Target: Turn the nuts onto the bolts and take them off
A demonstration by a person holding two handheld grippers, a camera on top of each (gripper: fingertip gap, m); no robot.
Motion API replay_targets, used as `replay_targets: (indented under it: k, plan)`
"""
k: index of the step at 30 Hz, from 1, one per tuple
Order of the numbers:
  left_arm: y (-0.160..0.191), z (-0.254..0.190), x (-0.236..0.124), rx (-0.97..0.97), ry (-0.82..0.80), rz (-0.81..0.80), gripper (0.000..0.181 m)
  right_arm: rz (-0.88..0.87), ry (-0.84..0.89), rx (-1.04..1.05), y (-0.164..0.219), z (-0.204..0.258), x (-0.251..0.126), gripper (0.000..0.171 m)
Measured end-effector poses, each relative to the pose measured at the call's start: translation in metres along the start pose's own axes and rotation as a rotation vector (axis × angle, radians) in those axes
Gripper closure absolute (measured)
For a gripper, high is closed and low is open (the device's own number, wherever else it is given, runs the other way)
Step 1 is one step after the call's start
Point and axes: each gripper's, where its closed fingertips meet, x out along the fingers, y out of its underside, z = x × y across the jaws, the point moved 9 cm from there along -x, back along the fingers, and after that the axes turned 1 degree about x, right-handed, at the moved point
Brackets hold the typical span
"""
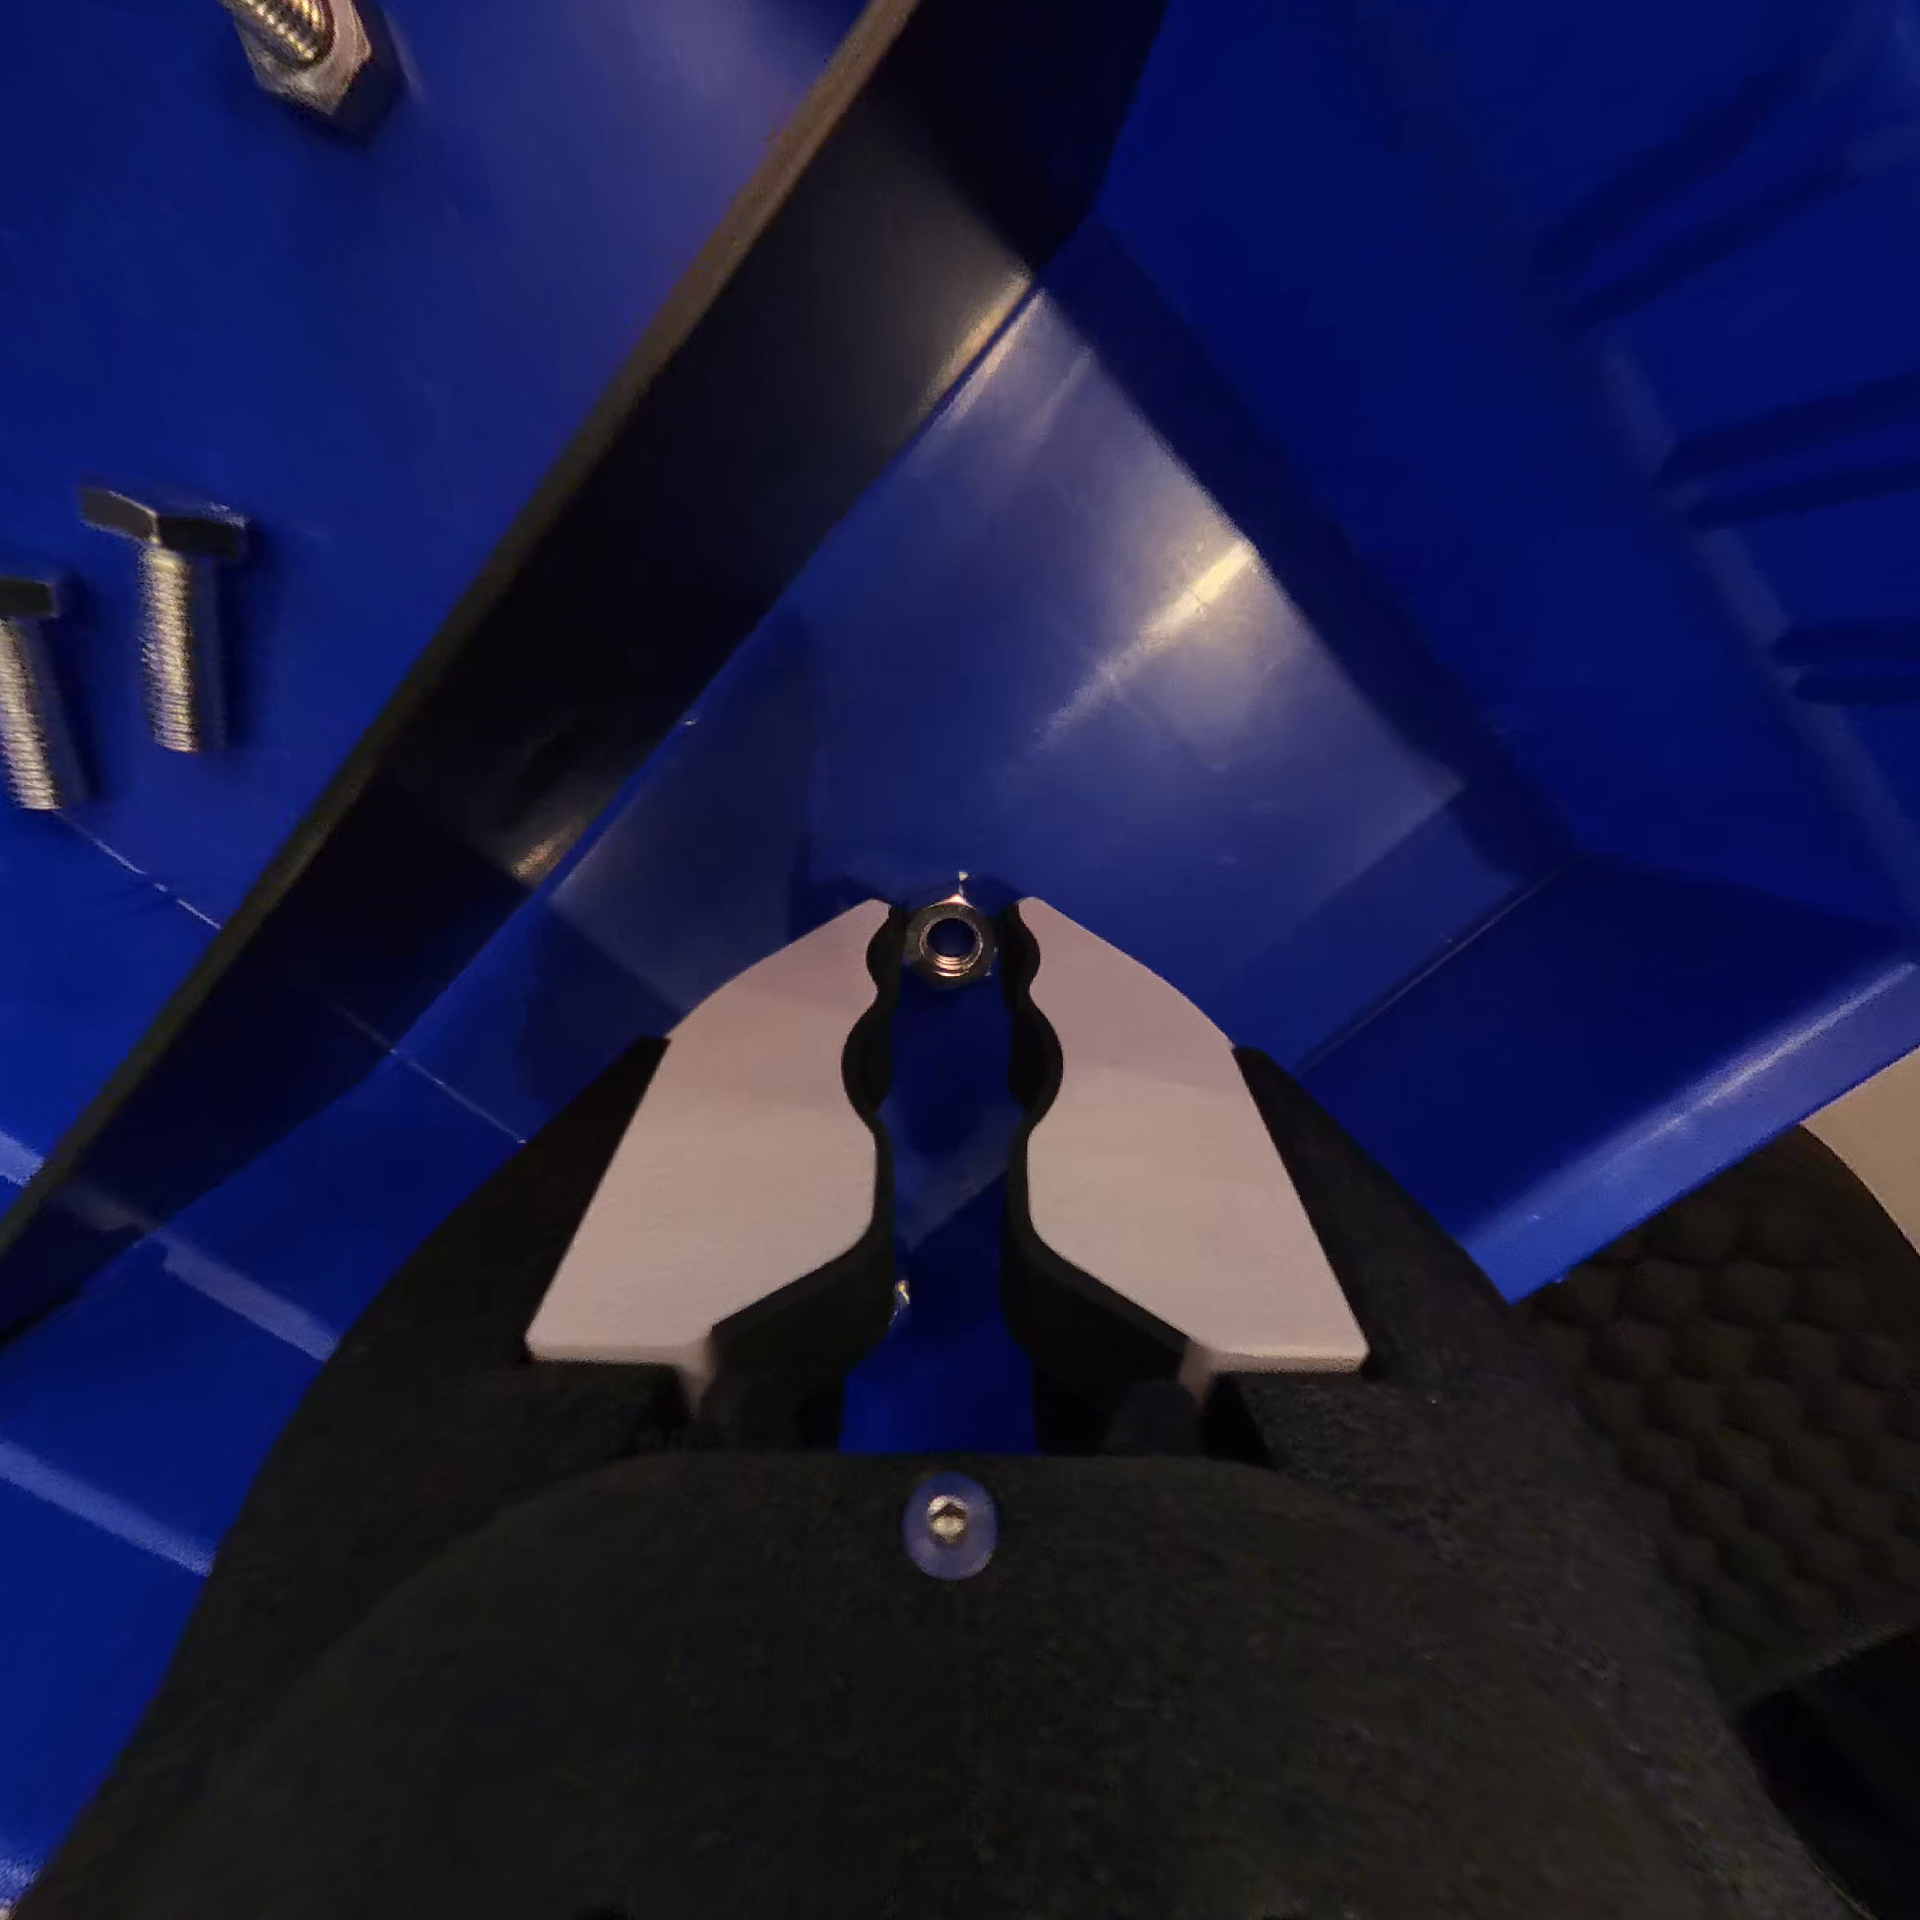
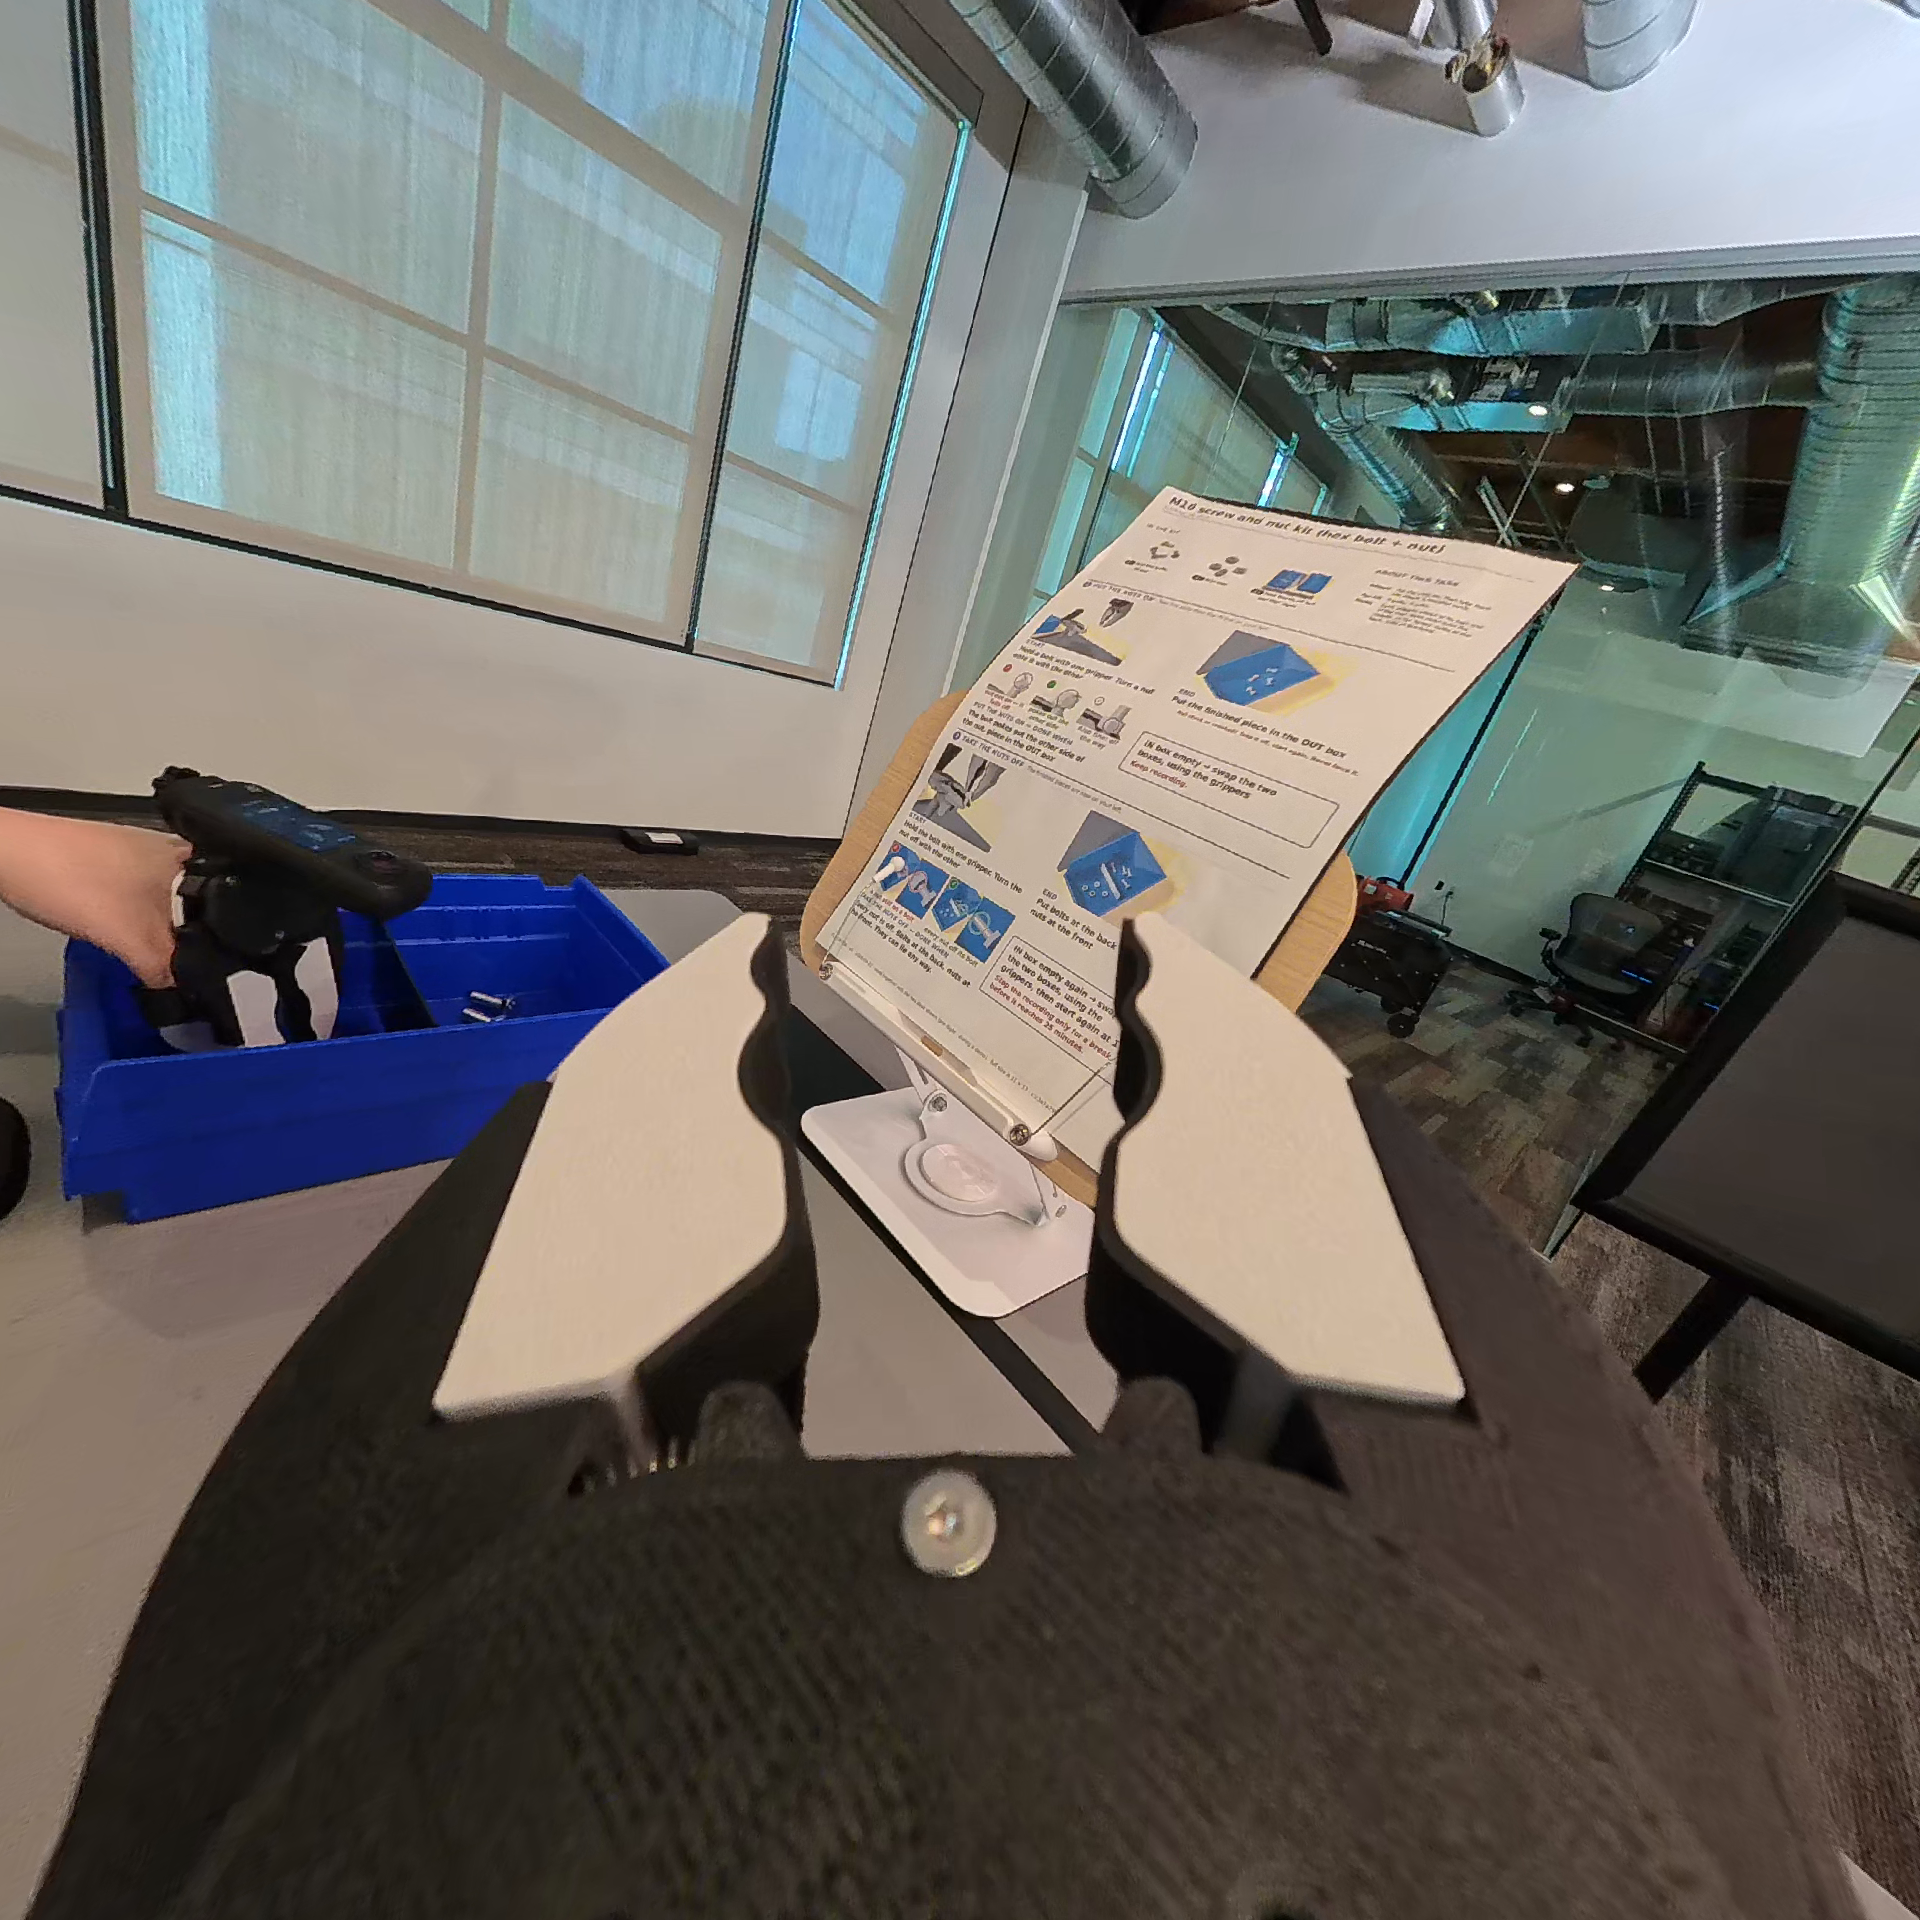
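Two views are given, and little is shared between them; in the left wrist view the left gripper point(image 1: 948, 951) is seen deep inside a blue bin point(image 1: 1299, 644), its fingertips narrowed around a small hex nut point(image 1: 943, 948) that lies on the bin floor between them, though whether both pads touch it cannot be told; beyond a black divider point(image 1: 665, 582), up and to the left of the tool, two hex bolts point(image 1: 182, 634) are seen lying side by side, and a larger nut point(image 1: 307, 52) farther up. In the right wrist view the right gripper point(image 2: 951, 940) is held wide apart and empty above a grey table point(image 2: 156, 1351); straight ahead of it a printed instruction sheet point(image 2: 1174, 769) is propped on a white stand point(image 2: 935, 1195); far to its left the bin and the other gripper, gripped by a hand point(image 2: 114, 894), are shown from outside.
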Motion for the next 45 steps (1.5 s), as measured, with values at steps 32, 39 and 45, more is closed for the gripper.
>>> replay_targets:
  k: [32,39,45]
  plan:
    - [-0.208,-0.179,0.047,0.377,0.088,-0.139,0.164,0.255,0.055,-0.029,0.019,-0.010,0.000,0.124]
    - [-0.209,-0.178,0.052,0.353,0.117,-0.136,0.164,0.320,0.042,-0.065,0.024,-0.008,0.002,0.123]
    - [-0.209,-0.178,0.040,0.317,0.120,-0.230,0.137,0.330,0.035,-0.084,0.024,-0.005,0.002,0.120]
